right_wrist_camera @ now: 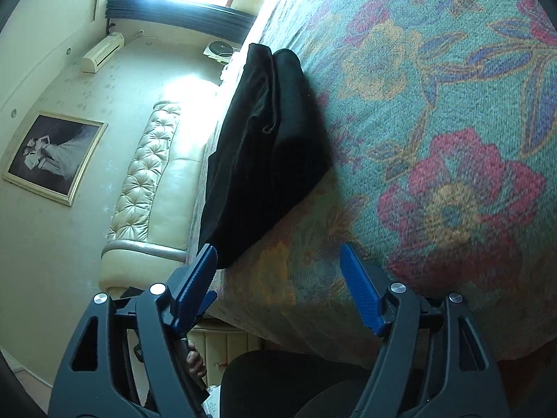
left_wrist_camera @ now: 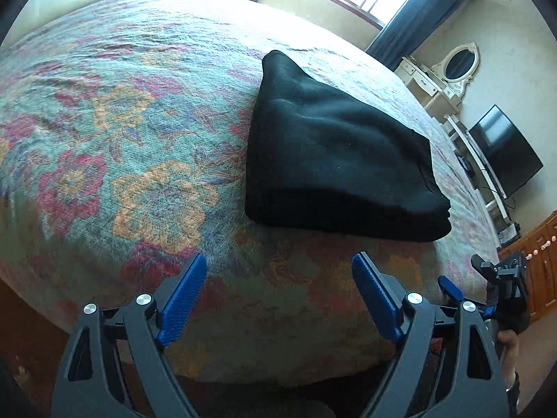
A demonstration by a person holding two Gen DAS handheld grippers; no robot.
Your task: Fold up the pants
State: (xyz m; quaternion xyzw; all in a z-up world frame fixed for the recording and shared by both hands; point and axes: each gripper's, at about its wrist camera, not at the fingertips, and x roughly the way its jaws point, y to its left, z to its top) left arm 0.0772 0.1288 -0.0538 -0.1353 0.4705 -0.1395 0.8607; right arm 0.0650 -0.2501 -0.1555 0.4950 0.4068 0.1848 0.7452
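Item: black pants (left_wrist_camera: 334, 160), folded into a compact, layered bundle. They lie on the floral bedspread (left_wrist_camera: 115, 132), towards its right side in the left wrist view, with the stacked fold edges facing near and right. In the right wrist view the same bundle (right_wrist_camera: 264, 153) sits left of centre, close to the edge of the bed.

Item: your left gripper (left_wrist_camera: 278, 271). Its jaws stand wide apart with nothing between them. It hovers just short of the near edge of the pants, clear of the cloth, and its blue pads (left_wrist_camera: 182, 299) point along the bedspread.

Item: your right gripper (right_wrist_camera: 278, 264). It is likewise spread wide and holds nothing. Its left pad sits just beside the near corner of the bundle; you cannot tell whether they touch. It also shows at the far right of the left wrist view (left_wrist_camera: 487, 282).

Surroundings: tufted cream headboard (right_wrist_camera: 142, 174), framed picture (right_wrist_camera: 52, 156) on the wall, a window with dark blue curtains (left_wrist_camera: 414, 10), a white dressing table with oval mirror (left_wrist_camera: 449, 69), a dark television (left_wrist_camera: 504, 149).
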